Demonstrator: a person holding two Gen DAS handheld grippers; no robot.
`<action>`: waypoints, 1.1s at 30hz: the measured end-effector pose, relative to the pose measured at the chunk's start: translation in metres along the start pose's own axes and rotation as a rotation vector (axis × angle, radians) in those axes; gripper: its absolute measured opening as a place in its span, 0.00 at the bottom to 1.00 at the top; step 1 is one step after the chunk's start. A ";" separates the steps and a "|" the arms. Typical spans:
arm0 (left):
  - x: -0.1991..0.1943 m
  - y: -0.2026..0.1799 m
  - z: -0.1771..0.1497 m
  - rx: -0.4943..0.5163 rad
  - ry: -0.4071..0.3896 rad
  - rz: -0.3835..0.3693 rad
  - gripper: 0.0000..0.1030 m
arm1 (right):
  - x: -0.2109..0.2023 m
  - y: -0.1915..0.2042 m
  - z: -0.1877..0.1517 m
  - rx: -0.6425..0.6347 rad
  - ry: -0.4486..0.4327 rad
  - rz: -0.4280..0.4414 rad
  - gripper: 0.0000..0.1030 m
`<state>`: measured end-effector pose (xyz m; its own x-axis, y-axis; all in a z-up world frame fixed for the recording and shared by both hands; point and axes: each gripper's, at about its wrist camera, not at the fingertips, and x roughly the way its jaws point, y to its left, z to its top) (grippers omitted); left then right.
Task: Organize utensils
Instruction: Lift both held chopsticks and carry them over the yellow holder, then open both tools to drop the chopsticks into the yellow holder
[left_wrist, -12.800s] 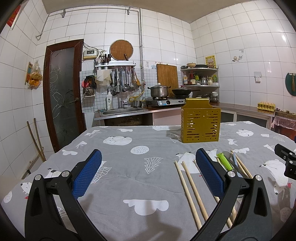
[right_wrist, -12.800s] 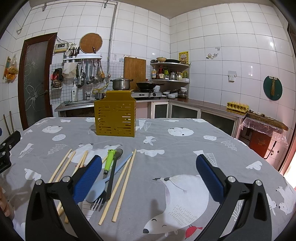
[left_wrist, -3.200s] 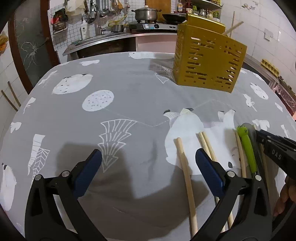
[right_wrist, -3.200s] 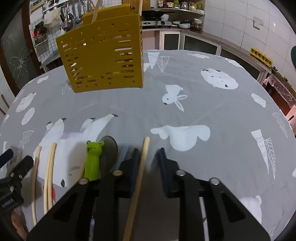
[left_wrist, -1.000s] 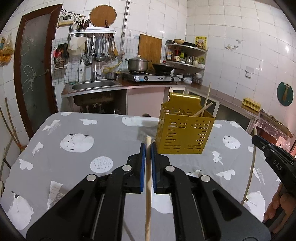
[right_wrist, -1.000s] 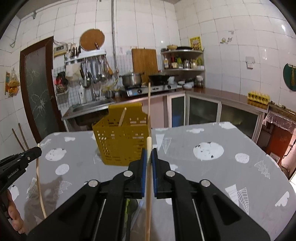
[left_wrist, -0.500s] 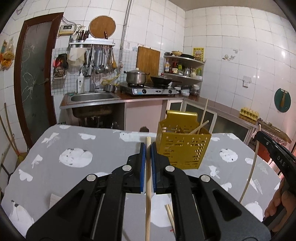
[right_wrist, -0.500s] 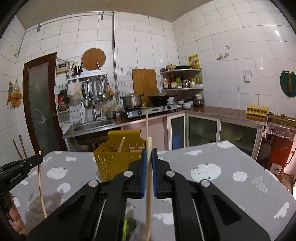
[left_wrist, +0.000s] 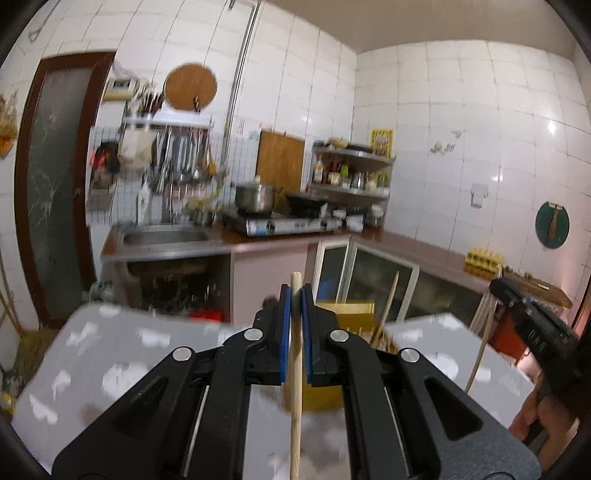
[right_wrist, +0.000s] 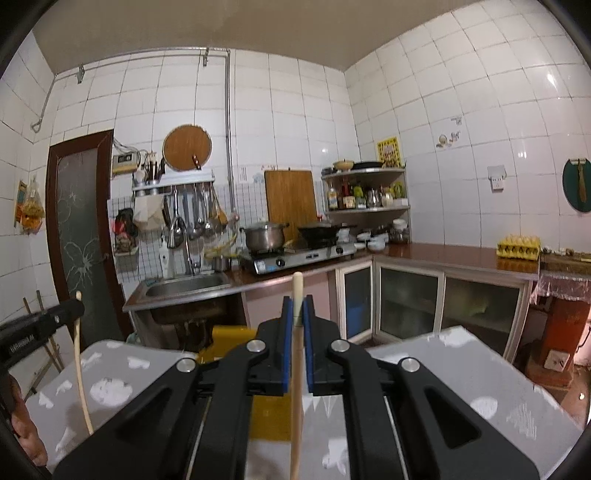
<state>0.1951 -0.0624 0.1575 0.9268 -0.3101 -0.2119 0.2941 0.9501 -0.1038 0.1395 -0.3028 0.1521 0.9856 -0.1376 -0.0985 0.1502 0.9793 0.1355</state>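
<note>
I note both tongs, left (left_wrist: 294, 295) and right (right_wrist: 296, 306), each clenched on a pale wooden chopstick (left_wrist: 295, 369), have risen above the yellow slotted plastic holder (left_wrist: 347, 314); insertion comes next.

Left gripper (left_wrist: 295, 295), right gripper (right_wrist: 296, 308): matte black angular arms, blue finger pads (left_wrist: 283, 332), silver round screws (right_wrist: 338, 346); white lettering along side; bare-skinned hand (left_wrist: 532, 421).

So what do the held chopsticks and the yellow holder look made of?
Chopstick in the left tongs: pale, matte, uncoated-looking stick, likely wood or bamboo. The right tongs' chopstick looks the same. Yellow holder: flat uniform colour suggests plastic or painted metal; mostly hidden and blurred.
</note>
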 end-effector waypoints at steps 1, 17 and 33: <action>0.004 -0.005 0.010 0.012 -0.025 -0.004 0.04 | 0.006 0.001 0.006 0.001 -0.009 0.002 0.06; 0.136 -0.039 0.052 0.045 -0.181 -0.018 0.04 | 0.119 0.013 0.044 0.041 -0.105 0.020 0.06; 0.186 -0.017 -0.018 0.037 0.002 0.020 0.12 | 0.161 0.010 -0.031 -0.018 0.096 0.077 0.07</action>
<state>0.3580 -0.1366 0.1026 0.9323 -0.2908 -0.2151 0.2839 0.9568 -0.0631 0.2969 -0.3106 0.1069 0.9821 -0.0478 -0.1824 0.0720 0.9891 0.1287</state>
